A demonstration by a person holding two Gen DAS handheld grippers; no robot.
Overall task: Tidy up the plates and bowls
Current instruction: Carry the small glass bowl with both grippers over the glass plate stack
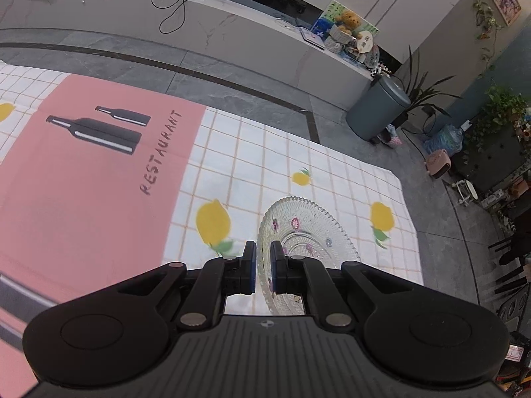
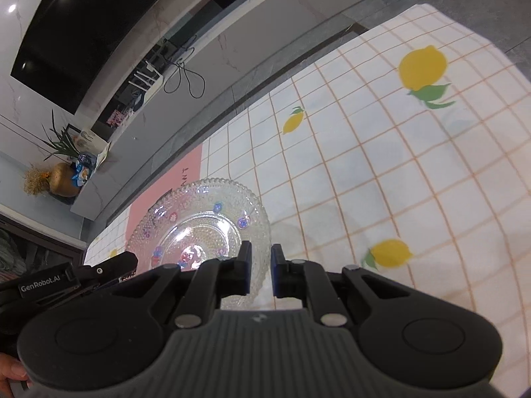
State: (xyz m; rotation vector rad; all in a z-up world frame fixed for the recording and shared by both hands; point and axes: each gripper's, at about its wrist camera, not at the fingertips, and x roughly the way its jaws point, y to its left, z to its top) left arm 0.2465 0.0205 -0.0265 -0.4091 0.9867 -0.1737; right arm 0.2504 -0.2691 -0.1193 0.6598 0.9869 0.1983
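A clear beaded glass plate with small flower marks hangs above the lemon-print tablecloth, held at two sides. My left gripper is shut on the plate's rim, which stands edge-on between the blue pads. In the right wrist view the same plate tilts toward the camera, and my right gripper is shut on its near right rim. The left gripper shows there too, clamped on the plate's left edge. No bowl is in view.
The tablecloth has a pink "RESTAURANT" panel on its left part. Beyond the table run a grey floor and a long marble counter. A grey bin, potted plants and a small pink heater stand at the right.
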